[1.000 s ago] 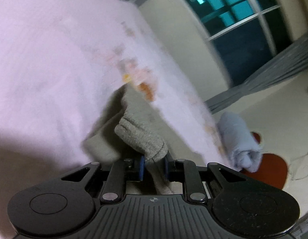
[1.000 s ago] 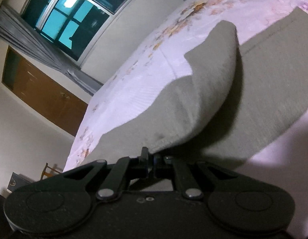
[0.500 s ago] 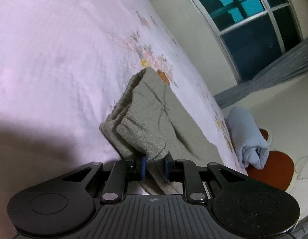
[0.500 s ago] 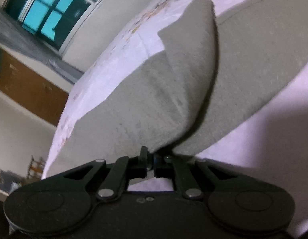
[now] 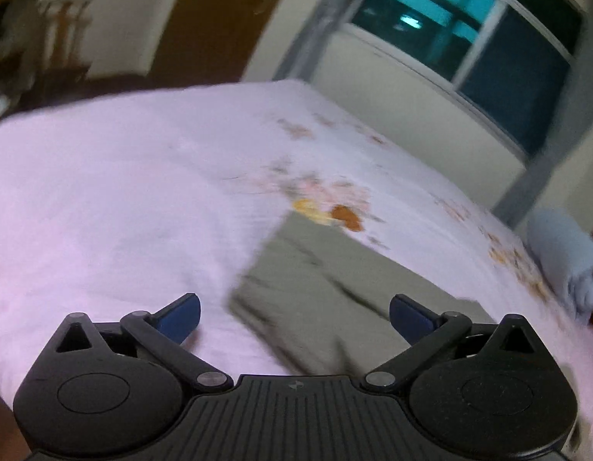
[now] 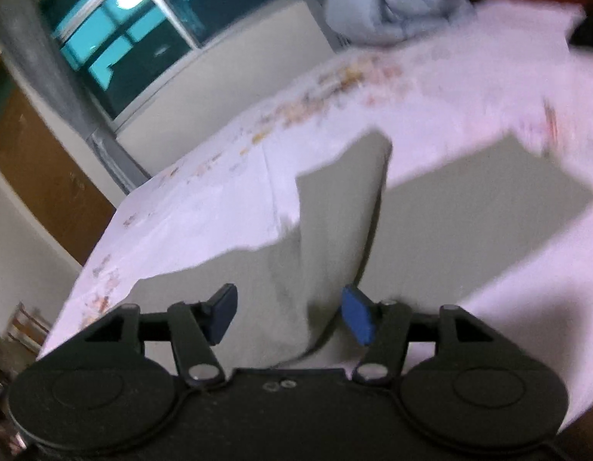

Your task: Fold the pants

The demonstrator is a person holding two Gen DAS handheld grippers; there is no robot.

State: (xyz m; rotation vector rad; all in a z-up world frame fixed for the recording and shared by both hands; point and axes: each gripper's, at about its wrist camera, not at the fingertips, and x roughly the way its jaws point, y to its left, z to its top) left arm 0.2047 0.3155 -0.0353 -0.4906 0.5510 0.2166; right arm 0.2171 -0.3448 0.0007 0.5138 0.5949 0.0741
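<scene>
Both grippers are letting go of the grey pants (image 5: 327, 292), which are lying on the pink floral bedsheet (image 5: 116, 199).

Left gripper (image 5: 294, 317): its jaws have just been opening and are now standing wide apart, nothing between the blue pads (image 5: 181, 313). It is hovering above the near corner of the fabric, which is lying flat in what looks like a doubled layer, so the release reads as setting down a finished fold.

Right gripper (image 6: 292, 315): its jaws have just been opening and are standing partly apart. A raised flap of the pants is sitting between them, but the pads are clear of it. The flap is standing up in a peak rather than lying flat, probably because it is only now being freed.

Hard to make out: both views are smeared by motion. How many layers the fold has, and whether its edges line up, cannot be told. The near hem is hidden behind each gripper body. A rolled pale blue blanket (image 5: 561, 253) is sitting at the bed's far edge, partly cut off.
</scene>
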